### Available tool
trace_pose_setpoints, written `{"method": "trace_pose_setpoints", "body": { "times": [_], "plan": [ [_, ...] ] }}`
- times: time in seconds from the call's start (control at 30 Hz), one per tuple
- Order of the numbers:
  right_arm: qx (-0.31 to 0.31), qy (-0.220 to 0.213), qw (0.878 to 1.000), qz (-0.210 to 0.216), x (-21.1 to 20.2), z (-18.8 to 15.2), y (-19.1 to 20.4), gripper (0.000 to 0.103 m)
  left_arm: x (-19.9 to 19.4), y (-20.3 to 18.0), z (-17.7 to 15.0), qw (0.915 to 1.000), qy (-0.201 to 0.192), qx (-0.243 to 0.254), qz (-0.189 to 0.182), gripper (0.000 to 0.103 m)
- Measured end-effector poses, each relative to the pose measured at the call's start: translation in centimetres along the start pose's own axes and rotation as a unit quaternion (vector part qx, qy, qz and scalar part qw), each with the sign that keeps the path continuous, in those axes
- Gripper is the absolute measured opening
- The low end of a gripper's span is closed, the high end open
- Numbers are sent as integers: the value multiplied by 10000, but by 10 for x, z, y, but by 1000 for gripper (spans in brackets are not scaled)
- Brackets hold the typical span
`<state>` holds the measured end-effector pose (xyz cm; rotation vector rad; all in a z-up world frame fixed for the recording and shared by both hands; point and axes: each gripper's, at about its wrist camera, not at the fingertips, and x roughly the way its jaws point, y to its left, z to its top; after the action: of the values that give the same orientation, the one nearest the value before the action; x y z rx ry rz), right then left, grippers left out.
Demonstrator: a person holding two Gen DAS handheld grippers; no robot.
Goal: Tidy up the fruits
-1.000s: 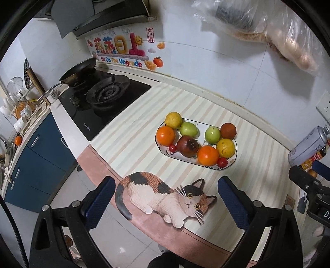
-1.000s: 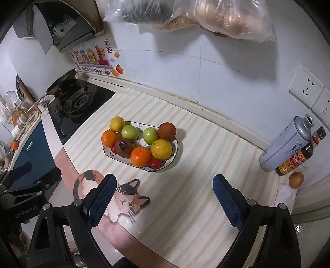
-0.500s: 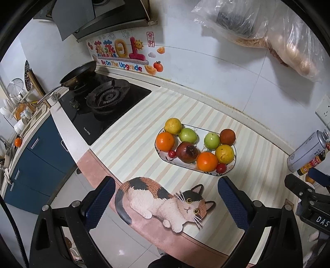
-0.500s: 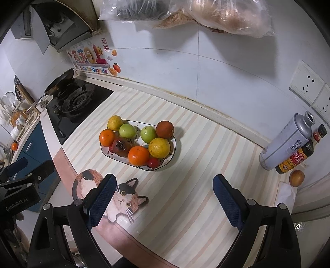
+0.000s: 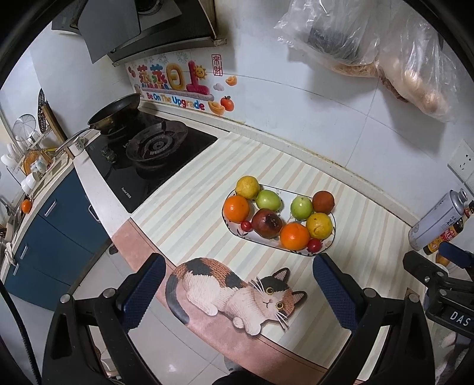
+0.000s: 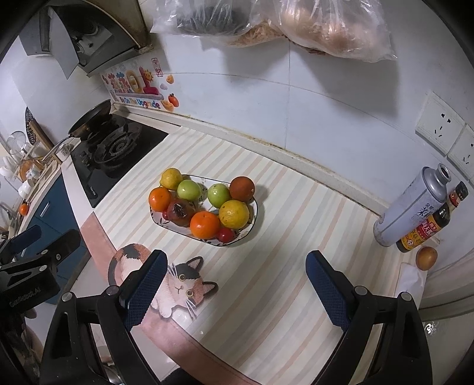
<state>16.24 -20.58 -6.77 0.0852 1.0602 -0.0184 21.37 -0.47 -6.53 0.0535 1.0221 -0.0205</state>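
Observation:
An oval patterned plate (image 5: 284,193) (image 6: 253,225) sits mid-counter, filled with fruit: two oranges (image 5: 236,208) (image 6: 205,224), two lemons (image 5: 247,186) (image 6: 234,214), two green apples (image 5: 301,207) (image 6: 189,189), a dark red pomegranate (image 5: 266,222) (image 6: 180,212), a brown-red fruit (image 5: 323,202) (image 6: 242,188) and small red cherry-like fruits (image 5: 314,245). One more orange-brown fruit (image 6: 426,258) lies alone at the counter's right end. My left gripper (image 5: 238,291) is open, above the counter's front edge, well short of the plate. My right gripper (image 6: 234,288) is open and holds nothing.
A gas stove (image 5: 148,154) with a frying pan (image 5: 115,114) stands left of the striped mat (image 6: 296,266). A grey gas canister (image 6: 411,207) and a sauce bottle (image 6: 432,222) stand at the right by the wall. Plastic bags (image 6: 296,26) hang above. A cat-shaped mat (image 5: 237,291) lies at the front edge.
Both grippers have drawn back and risen slightly, so the plate looks a little farther away. Nothing was taken hold of; the fruit has not moved.

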Motion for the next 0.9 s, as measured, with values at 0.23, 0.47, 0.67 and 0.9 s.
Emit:
{"method": "trace_pose_setpoints", "body": {
  "times": [0.23, 0.47, 0.67, 0.9],
  "plan": [
    [-14, -55, 10000, -23, -4, 1, 2, 97, -6, 0, -2, 10000, -72, 18, -12, 102],
    [-4, -43, 10000, 24, -6, 0, 1, 97, -10, -1, -3, 10000, -92, 14, -28, 102],
    [-20, -55, 10000, 19, -9, -1, 0, 97, -12, 0, -3, 9999, -93, 19, -56, 102],
    [-70, -65, 9999, 45, -15, -4, 3, 97, -17, -1, -7, 9999, -83, 9, -89, 102]
  ]
}}
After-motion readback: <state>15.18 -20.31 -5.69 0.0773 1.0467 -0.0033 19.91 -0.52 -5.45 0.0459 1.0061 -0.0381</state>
